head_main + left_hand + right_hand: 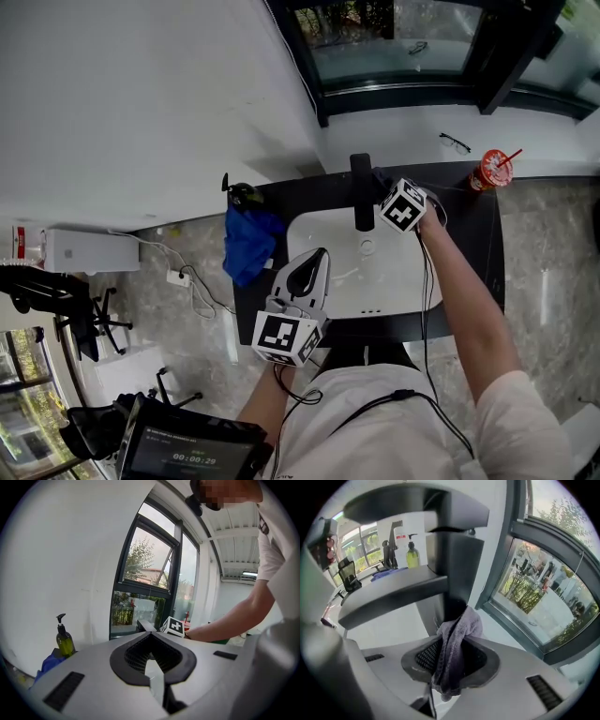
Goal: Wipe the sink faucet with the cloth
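The right tool (451,645) pinches a grey cloth (458,632) between its jaws. The cloth is folded and stands up out of the jaws, and its top edge touches the black column of the faucet (457,569). In the head view this right tool (382,199) is at the far side of the white sink (398,281), just beside the faucet (361,192) on its right.

The left tool (320,255) is over the near left edge of the sink. In the left gripper view the jaws of the left tool (150,635) are pressed together at the tips, with nothing between them.

The sink sits in a black counter (483,244). On the left end of the counter there is a blue bundle (248,244), and behind it a soap bottle (64,638). A red cup with a straw (491,170) stands at the far right corner.
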{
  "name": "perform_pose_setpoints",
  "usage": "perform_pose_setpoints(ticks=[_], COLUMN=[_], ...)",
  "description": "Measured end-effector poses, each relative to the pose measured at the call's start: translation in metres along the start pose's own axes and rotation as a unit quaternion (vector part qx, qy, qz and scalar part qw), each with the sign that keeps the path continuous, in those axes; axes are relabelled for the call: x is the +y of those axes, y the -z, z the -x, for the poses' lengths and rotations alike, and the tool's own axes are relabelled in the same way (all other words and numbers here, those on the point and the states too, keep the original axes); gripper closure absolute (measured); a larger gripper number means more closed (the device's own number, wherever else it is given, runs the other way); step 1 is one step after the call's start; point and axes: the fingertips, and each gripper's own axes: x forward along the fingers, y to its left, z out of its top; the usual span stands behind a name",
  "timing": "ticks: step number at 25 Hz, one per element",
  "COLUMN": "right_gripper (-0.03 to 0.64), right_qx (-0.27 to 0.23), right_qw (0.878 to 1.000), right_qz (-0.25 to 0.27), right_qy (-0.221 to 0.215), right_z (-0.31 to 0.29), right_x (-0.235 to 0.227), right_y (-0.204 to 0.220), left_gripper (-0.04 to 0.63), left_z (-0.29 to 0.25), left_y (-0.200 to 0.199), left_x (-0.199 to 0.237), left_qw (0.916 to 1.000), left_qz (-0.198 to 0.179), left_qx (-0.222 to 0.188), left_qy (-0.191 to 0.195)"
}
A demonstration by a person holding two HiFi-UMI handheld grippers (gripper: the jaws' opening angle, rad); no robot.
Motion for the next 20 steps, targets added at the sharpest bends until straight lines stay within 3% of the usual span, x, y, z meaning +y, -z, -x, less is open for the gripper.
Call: perform_pose_setpoints(ticks=[4,9,14,20], right_gripper=[0.518,0.518,0.518,0.518], right_qx=[-0.088,-0.181,-0.235,-0.310], right_qw=[0.996,0.983,0.971,0.950], right_qz=[-0.014,-0.013,-0.002,-0.034], right_qy=[-0.003,0.031,0.038,0.013], right_z=[0.034,0.094,0.135,0.174], right_x=[-0.006,-0.020,-0.021,-0.011], right_y=[-0.020,-0.058,-0.081,-0.093], left_gripper=[0.603,0.603,0.603,0.603], left_z=[-0.002,-0.009,-0.011,-0.006], left_y=[0.001,0.000,-0.002,-0.005], left_x=[0.000,-0.009,-0.016,-0.017], left_qw=[1.0000,0.9999,0.9997,0.9997], left_qz=[0.000,0.000,-0.002,-0.002], left_qx=[0.000,-0.001,-0.004,-0.010], left_qy=[0.001,0.015,0.024,0.021])
